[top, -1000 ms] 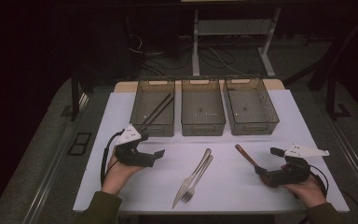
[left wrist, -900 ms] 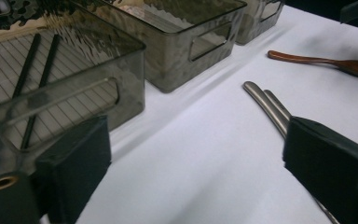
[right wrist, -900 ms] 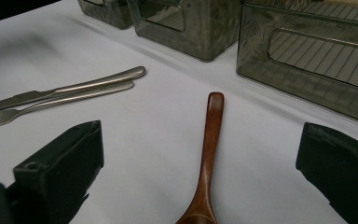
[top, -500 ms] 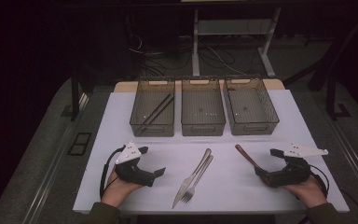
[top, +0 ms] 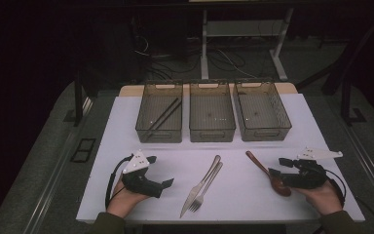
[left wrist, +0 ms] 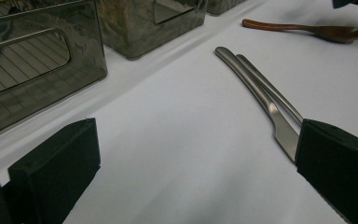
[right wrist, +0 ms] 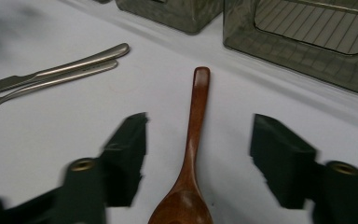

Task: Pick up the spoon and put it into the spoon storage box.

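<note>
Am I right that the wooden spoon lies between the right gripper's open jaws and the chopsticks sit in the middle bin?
Not quite. The chopsticks sit in the left bin, not the middle one, as the high view shows. The rest holds: the wooden spoon lies between the jaws of the right gripper, which have just been closing without touching it.

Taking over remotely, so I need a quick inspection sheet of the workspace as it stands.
Surface: white table, flat.
Job's things: wooden spoon lying between the right gripper's jaws, untouched; knife and fork side by side mid-table; chopsticks in left bin; middle bin and right bin look empty.
Clutter: nothing seen.
Grippers: left gripper open, empty; right gripper jaws have just been closing, not yet gripping.
Cables: black lead from left gripper.
Surroundings: dark floor, wires behind.
</note>
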`<state>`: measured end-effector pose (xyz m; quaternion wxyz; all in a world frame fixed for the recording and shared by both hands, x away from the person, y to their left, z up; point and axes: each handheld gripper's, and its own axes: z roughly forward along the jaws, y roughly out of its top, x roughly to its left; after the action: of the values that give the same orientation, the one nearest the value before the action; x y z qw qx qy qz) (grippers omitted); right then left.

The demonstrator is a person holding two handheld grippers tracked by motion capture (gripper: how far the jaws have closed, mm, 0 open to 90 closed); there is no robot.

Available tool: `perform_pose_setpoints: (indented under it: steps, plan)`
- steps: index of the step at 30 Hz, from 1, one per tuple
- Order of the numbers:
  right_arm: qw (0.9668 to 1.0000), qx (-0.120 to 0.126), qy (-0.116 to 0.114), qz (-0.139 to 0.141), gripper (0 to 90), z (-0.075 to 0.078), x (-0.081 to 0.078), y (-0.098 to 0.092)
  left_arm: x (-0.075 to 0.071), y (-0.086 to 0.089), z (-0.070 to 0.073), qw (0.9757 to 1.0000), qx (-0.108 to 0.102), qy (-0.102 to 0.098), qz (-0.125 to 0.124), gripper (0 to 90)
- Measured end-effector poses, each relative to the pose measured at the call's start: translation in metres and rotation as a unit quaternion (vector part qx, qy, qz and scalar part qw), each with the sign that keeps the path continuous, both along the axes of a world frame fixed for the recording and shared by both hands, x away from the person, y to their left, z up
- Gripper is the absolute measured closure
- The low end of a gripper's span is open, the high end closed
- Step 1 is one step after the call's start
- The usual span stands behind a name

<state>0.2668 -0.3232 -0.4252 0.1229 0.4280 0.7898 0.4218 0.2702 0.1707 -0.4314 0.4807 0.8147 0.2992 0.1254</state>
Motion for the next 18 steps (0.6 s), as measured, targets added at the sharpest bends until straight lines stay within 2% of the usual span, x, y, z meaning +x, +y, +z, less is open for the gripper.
perform_pose_setpoints:
  steps: [4,7,9,12,18]
  plan:
    - [0.9999,-0.010,0.012,0.001,56.1,0.000,0.011,0.005,0.000,0.000,0.000,1.0000,-0.007,-0.001,0.005,0.0]
    - [0.9997,-0.020,0.017,0.003,64.8,-0.001,0.021,0.008,0.001,0.000,0.000,1.0000,-0.006,0.000,0.005,0.0]
    - [0.9996,-0.016,0.021,0.006,69.8,-0.002,0.028,0.008,0.001,0.000,-0.001,1.0000,-0.006,0.001,0.003,0.0]
    - [0.9993,-0.022,0.029,0.007,78.0,-0.003,0.038,0.011,0.001,0.000,-0.002,1.0000,-0.001,0.004,0.000,0.0]
    - [0.9987,-0.030,0.040,0.013,88.5,-0.003,0.056,0.020,0.002,-0.001,-0.003,1.0000,0.001,0.005,0.000,0.0]
